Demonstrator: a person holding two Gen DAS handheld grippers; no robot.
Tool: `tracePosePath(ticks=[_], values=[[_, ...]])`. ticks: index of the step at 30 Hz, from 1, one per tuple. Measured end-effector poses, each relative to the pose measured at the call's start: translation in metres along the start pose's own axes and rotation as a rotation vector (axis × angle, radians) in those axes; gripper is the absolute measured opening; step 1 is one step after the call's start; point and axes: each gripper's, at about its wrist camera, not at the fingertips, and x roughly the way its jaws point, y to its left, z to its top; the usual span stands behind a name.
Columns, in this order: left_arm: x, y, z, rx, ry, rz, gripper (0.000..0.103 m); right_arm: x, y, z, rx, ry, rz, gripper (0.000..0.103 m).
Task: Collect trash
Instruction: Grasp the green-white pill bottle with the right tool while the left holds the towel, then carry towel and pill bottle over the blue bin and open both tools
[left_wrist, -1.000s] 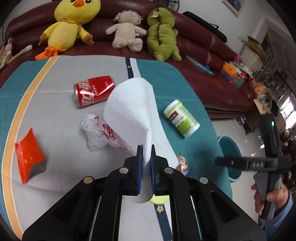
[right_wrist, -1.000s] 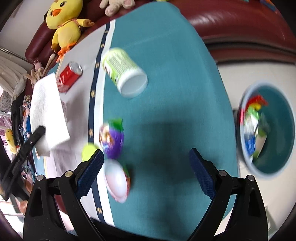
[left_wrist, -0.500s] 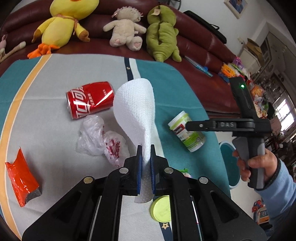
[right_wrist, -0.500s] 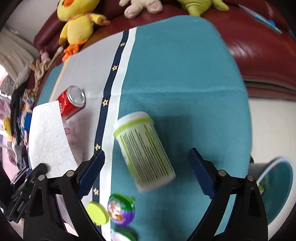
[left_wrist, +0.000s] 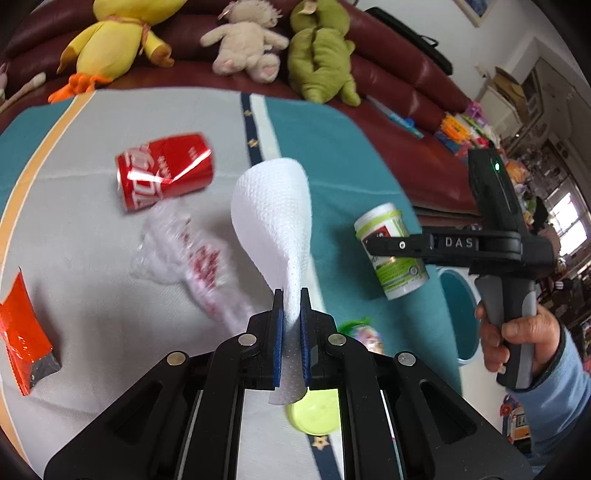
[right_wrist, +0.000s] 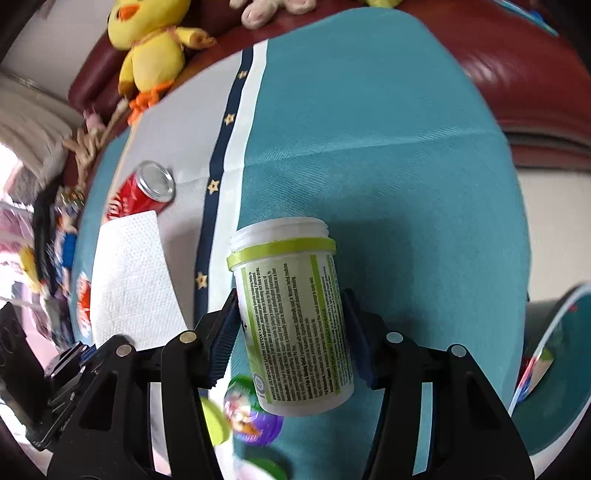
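One white paper towel (left_wrist: 275, 221) is standing pinched in the left gripper (left_wrist: 291, 321), whose fingers are clamping it narrowly above the desk (left_wrist: 81, 236). One lidless supplement bottle (right_wrist: 291, 317) is lying on the teal cloth, the right gripper (right_wrist: 291, 332) straddling it, fingers hugging its sides. One crushed cola can (left_wrist: 164, 170), one plastic bag (left_wrist: 184, 258) and one red wrapper (left_wrist: 22, 328) are lying nearby.

On the desk (left_wrist: 92, 229): can (left_wrist: 164, 170) at back, plastic bag (left_wrist: 184, 258) just before it, wrapper (left_wrist: 22, 332) far left. Paper towel (left_wrist: 275, 221) sits in left tool (left_wrist: 291, 314); bottle (right_wrist: 291, 314) lies between right tool (right_wrist: 291, 332) fingers. Bin (left_wrist: 456, 317) right, off the desk.
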Motion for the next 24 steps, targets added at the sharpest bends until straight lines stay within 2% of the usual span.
tracePosePath(ticks=[5, 12, 18, 24], values=[[-0.011, -0.029, 0.003, 0.048, -0.021, -0.037, 0.008, -0.039, -0.014, -0.017, 0.04, -0.067, 0.049, 0.051], [-0.004, -0.099, 0.004, 0.16, -0.009, -0.114, 0.008, -0.103, -0.059, -0.046, 0.129, -0.177, 0.046, 0.051], [0.031, -0.18, -0.006, 0.291, 0.067, -0.187, 0.008, -0.172, -0.139, -0.095, 0.276, -0.304, 0.023, 0.052], [0.072, -0.256, -0.025, 0.41, 0.146, -0.23, 0.008, -0.208, -0.214, -0.144, 0.405, -0.374, -0.029, 0.052]])
